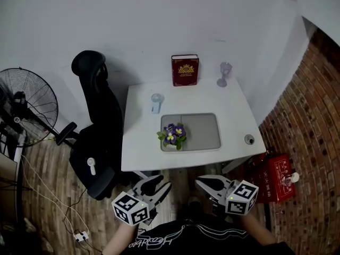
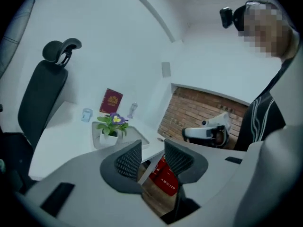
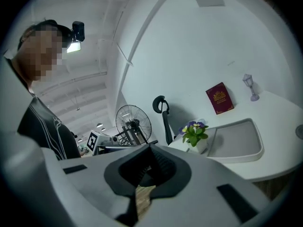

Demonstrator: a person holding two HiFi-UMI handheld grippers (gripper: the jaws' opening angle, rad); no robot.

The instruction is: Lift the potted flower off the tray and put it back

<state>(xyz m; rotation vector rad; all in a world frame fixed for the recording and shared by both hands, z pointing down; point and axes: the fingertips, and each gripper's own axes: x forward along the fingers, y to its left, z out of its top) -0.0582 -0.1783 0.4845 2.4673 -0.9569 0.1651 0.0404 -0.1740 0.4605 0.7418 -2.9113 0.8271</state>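
The potted flower [image 1: 172, 136], purple and yellow blooms in a small white pot, stands in the front left corner of the grey tray [image 1: 202, 132] on the white table. Both grippers hang below the table's near edge, well short of the pot. My left gripper [image 1: 158, 185] is open, with nothing between its ribbed pads [image 2: 128, 160]. My right gripper [image 1: 210, 184] is shut and empty. The left gripper view shows the flower [image 2: 111, 124] and tray [image 2: 142, 140] beyond the left gripper [image 2: 151, 148]. In the right gripper view the flower [image 3: 194, 132] and tray [image 3: 236, 141] lie far past the right gripper [image 3: 149, 150].
A red book [image 1: 185, 70] and a glass goblet [image 1: 224, 73] stand at the table's back edge. A small blue cup [image 1: 155, 102] sits left of the tray, a round knob [image 1: 249, 139] near the right edge. A black office chair [image 1: 98, 121], a fan [image 1: 29, 105], a red box [image 1: 276, 177] and a brick wall [image 1: 313, 116] surround the table.
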